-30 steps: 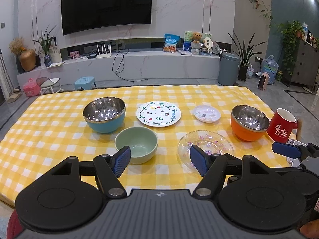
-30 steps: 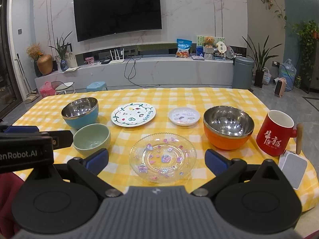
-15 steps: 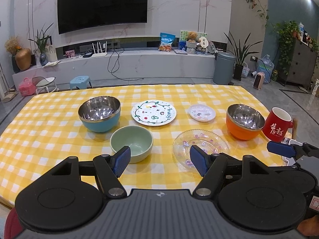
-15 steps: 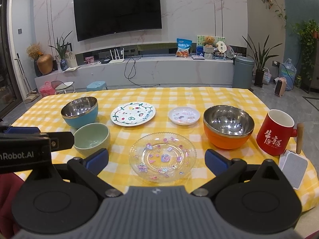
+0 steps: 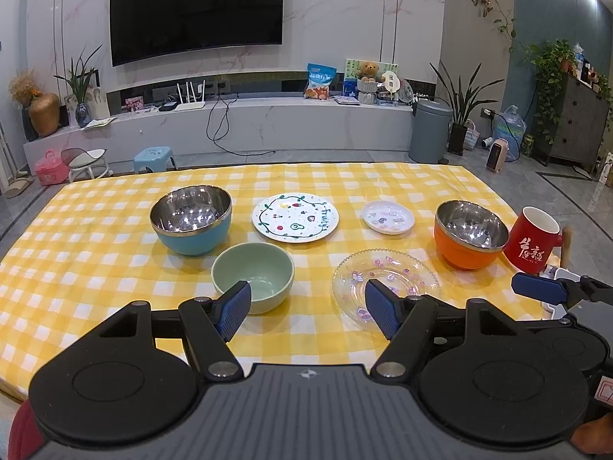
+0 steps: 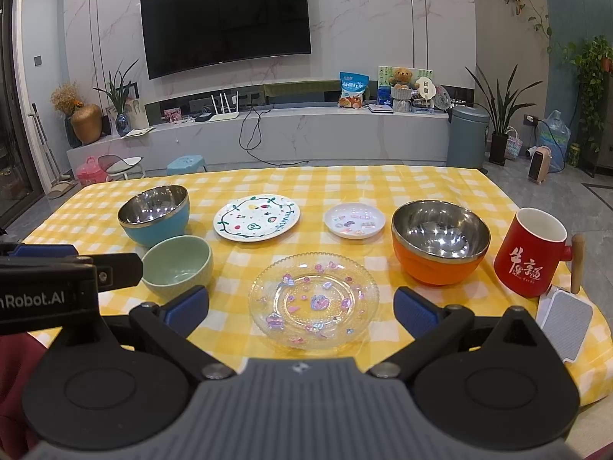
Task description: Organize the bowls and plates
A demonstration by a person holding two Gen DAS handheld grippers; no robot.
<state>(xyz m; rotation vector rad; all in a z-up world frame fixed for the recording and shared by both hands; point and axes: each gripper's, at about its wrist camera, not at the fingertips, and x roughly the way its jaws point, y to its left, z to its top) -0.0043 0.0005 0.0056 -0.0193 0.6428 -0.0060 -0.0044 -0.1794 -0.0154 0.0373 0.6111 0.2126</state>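
On the yellow checked table stand a blue steel-lined bowl [image 5: 191, 220], a green bowl [image 5: 253, 274], an orange steel-lined bowl [image 5: 469, 234], a painted white plate [image 5: 295, 222], a small white plate [image 5: 387, 216] and a clear glass plate [image 5: 387, 281]. My left gripper [image 5: 306, 310] is open and empty, held above the near edge between the green bowl and the glass plate. My right gripper [image 6: 300, 312] is open and empty, just before the glass plate [image 6: 313, 301]. The right view also shows the green bowl [image 6: 178, 266] and orange bowl [image 6: 440, 245].
A red mug [image 6: 530, 253] with a wooden handle stands at the table's right end, with a small grey-white pad [image 6: 567, 324] in front of it. The left gripper's side [image 6: 57, 283] shows at the right view's left edge. The tablecloth [image 5: 76, 268] covers the table.
The left gripper has drawn back and up a little, so the dishes look slightly farther. The right gripper has hardly moved. No dish has moved.
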